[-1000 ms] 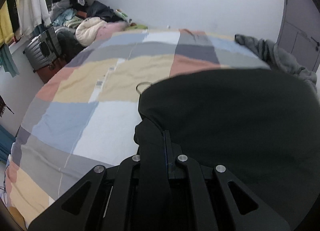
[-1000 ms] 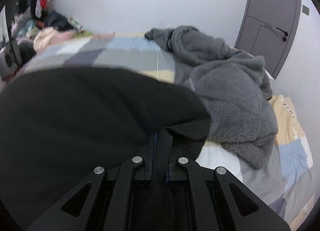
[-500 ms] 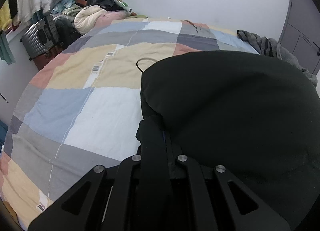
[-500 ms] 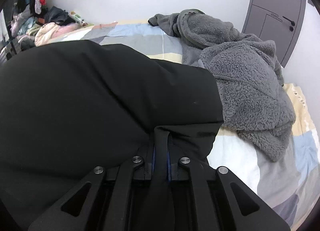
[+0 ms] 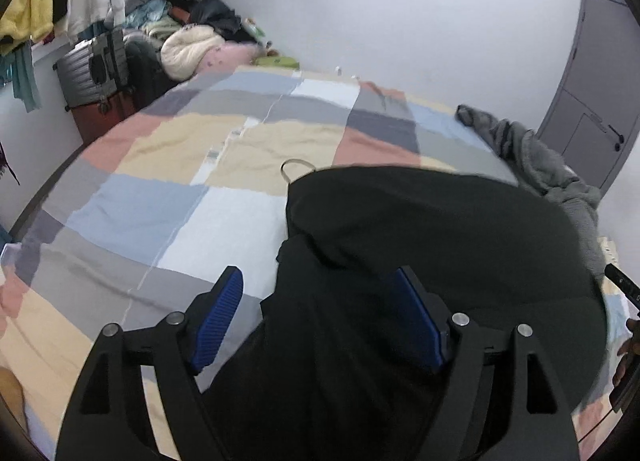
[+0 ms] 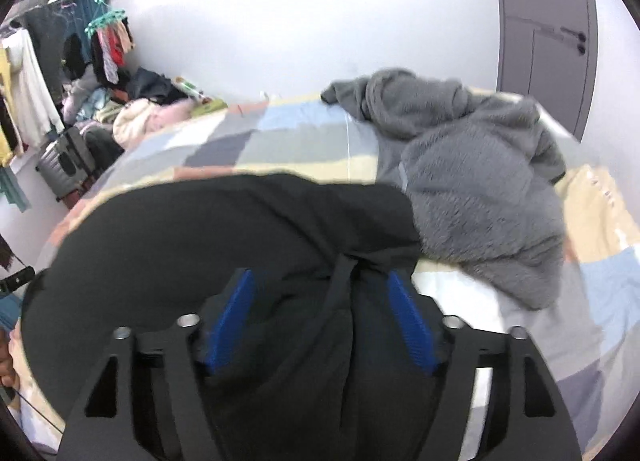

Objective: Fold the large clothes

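A large black garment (image 5: 440,241) lies bunched on the patchwork bed cover (image 5: 160,213). In the left wrist view my left gripper (image 5: 318,273) hangs just above its near left edge. Its jaws are opening: a loose fold lies between the blue pads (image 5: 222,311), and neither pad presses on it. The right wrist view shows the same black garment (image 6: 200,237) under my right gripper (image 6: 320,275). Those jaws are opening too, with a raised ridge of cloth between the pads (image 6: 410,321) but not pinched.
A grey fleece garment (image 6: 480,189) is heaped on the bed to the right of the black one. A wire hanger hook (image 5: 294,167) pokes out past its far edge. A suitcase (image 5: 92,73), piled clothes and a hanging rack stand at the left; a grey door (image 6: 544,41) at the right.
Both grippers were shut on folds of the black garment and now stand wide, having let the cloth go. Both have drawn up and back from it.
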The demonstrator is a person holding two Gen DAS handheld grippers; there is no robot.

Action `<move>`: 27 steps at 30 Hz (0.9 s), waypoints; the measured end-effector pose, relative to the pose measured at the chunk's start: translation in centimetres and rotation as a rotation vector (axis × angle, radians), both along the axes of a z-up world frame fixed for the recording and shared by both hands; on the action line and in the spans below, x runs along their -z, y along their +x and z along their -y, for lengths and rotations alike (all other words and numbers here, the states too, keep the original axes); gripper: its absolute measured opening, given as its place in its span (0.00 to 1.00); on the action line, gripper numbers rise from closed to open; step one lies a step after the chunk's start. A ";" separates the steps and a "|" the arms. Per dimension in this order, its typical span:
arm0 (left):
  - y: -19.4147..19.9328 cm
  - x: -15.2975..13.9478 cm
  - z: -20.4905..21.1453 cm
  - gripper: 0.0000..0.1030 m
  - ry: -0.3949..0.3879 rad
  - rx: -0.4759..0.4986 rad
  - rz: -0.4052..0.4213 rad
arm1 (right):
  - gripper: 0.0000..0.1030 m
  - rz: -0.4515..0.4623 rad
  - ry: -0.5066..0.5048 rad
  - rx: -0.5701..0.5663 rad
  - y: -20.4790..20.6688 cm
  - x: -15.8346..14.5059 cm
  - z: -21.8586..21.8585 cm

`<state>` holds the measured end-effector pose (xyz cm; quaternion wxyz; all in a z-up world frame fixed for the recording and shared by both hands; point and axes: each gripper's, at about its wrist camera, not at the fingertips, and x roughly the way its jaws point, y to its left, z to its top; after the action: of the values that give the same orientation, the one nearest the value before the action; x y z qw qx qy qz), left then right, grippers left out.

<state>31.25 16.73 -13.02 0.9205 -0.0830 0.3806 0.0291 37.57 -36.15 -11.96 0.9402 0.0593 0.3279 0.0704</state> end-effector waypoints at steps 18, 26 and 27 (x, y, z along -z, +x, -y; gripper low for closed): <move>-14.7 -19.3 5.4 0.88 -0.005 0.182 0.243 | 1.00 0.375 0.139 -0.136 -18.3 -21.7 -1.4; -21.9 -21.8 7.3 1.00 0.027 0.214 0.371 | 1.00 0.490 0.118 -0.169 -26.1 -23.1 -2.8; -22.7 -21.9 7.5 1.00 0.025 0.213 0.381 | 1.00 0.498 0.110 -0.174 -26.7 -22.9 -3.1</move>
<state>8.59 9.27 8.88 0.9747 -0.0347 0.2058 -0.0799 10.82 -33.09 10.98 0.9777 0.0630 0.0859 0.1811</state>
